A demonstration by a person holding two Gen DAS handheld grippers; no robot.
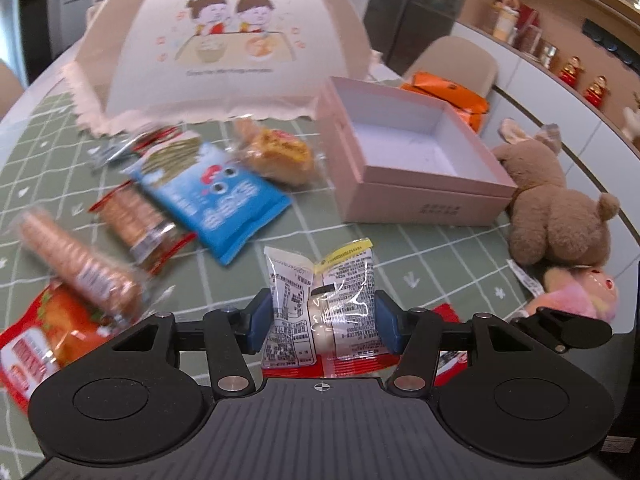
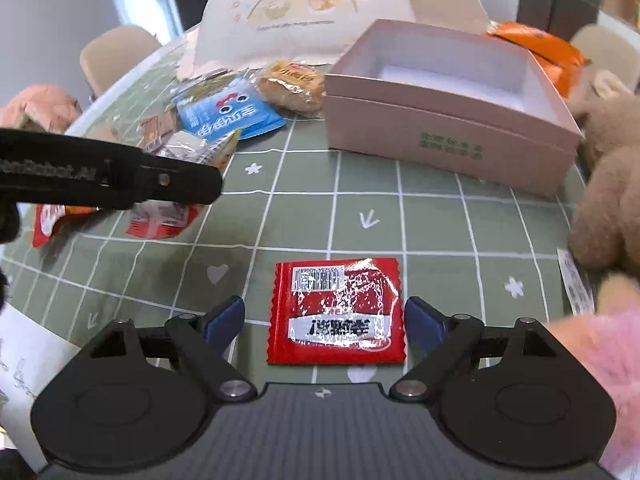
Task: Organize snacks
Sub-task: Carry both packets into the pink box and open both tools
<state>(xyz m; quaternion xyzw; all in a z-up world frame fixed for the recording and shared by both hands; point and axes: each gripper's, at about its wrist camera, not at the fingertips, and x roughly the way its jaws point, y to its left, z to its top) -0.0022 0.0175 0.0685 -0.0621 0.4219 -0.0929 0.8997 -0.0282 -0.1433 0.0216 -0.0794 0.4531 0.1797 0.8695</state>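
My left gripper [image 1: 323, 322] is shut on a clear snack packet with printed labels [image 1: 320, 304], held upright above the table. The right wrist view shows this gripper from the side [image 2: 120, 178] with the packet [image 2: 200, 148] at its tip. My right gripper [image 2: 323, 312] stands open low over the table. A flat red snack packet [image 2: 336, 312] lies between its blue pads, which do not touch it. An open, empty pink box [image 1: 404, 148] [image 2: 440, 120] sits beyond both grippers.
Loose snacks lie at left: a blue packet [image 1: 212, 196], a wrapped cake [image 1: 276, 152], biscuit rolls [image 1: 136, 220], a red bag [image 1: 44, 344]. Behind them stands a mesh food cover [image 1: 224, 40]. An orange bag [image 1: 452, 100], brown plush bear [image 1: 560, 208] and pink plush [image 1: 580, 292] flank the box's right.
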